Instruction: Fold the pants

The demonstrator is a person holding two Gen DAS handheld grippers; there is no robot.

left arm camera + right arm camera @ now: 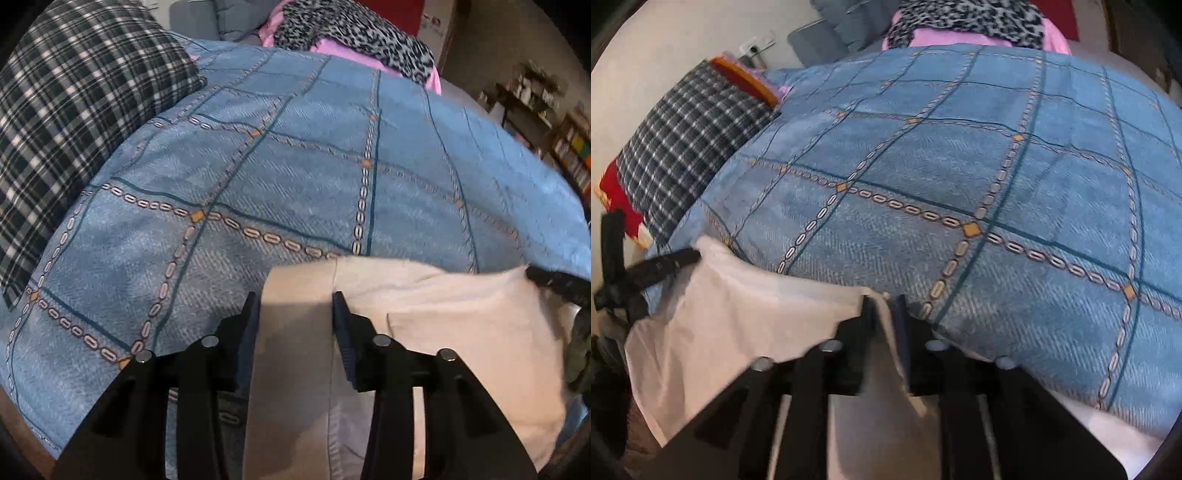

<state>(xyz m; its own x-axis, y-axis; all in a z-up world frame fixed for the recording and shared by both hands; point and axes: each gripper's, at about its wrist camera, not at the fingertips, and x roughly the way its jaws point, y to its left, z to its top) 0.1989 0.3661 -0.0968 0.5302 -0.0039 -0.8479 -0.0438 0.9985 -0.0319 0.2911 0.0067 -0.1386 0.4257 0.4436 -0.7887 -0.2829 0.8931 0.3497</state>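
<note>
Pale beige pants (443, 325) lie at the near edge of a blue patterned bedspread (258, 166). My left gripper (295, 295) is open over their left end, and a flat strip of fabric shows between its parted jaws with a shadow across it. In the right wrist view the pants (738, 314) stretch leftward from my right gripper (884, 297). It is open with a narrower gap, and a blurred fold of fabric sits between its fingers. A black piece of the other tool (646, 269) shows at the pants' far left corner.
A dark plaid pillow (74, 129) lies at the bed's left side, with a red item (617, 199) beside it. Leopard-print and pink cloth (351, 33) is piled at the far end. Cluttered shelves (554, 122) stand to the right.
</note>
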